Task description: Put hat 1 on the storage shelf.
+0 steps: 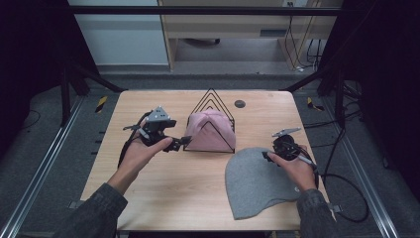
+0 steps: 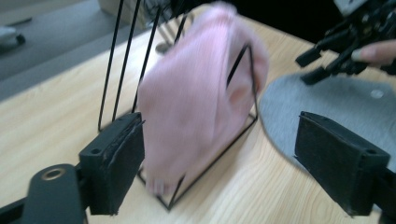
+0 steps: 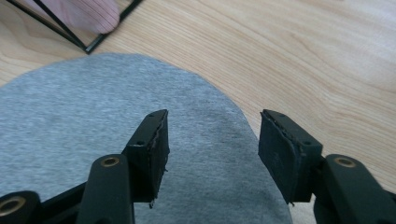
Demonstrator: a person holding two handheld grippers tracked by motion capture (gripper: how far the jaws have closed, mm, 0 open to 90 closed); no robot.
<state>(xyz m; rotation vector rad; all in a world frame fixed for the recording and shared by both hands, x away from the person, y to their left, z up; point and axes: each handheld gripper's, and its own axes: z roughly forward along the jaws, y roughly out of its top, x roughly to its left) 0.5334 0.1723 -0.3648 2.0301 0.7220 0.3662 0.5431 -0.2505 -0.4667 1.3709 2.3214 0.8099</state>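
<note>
A pink knit hat [image 1: 210, 129] [image 2: 196, 98] is draped over a black wire rack [image 1: 213, 101] [image 2: 126, 56] in the middle of the table. My left gripper [image 1: 182, 142] [image 2: 219, 163] stands open at the rack's left front corner, its jaws wide on either side of the hat's lower edge without touching it. A grey hat [image 1: 255, 183] [image 3: 93, 121] [image 2: 336, 102] lies flat at the front right. My right gripper [image 1: 267, 155] [image 3: 212, 149] hovers open over the grey hat's rounded top edge, nothing between its jaws. It is also seen as the far gripper [image 2: 322, 63] in the left gripper view.
The wooden table [image 1: 163, 198] [image 3: 303, 60] has a small dark round disc [image 1: 239, 103] near its back edge. Black frame posts and metal rails flank the table, and cables trail on the floor at the right. A cabinet stands beyond the table.
</note>
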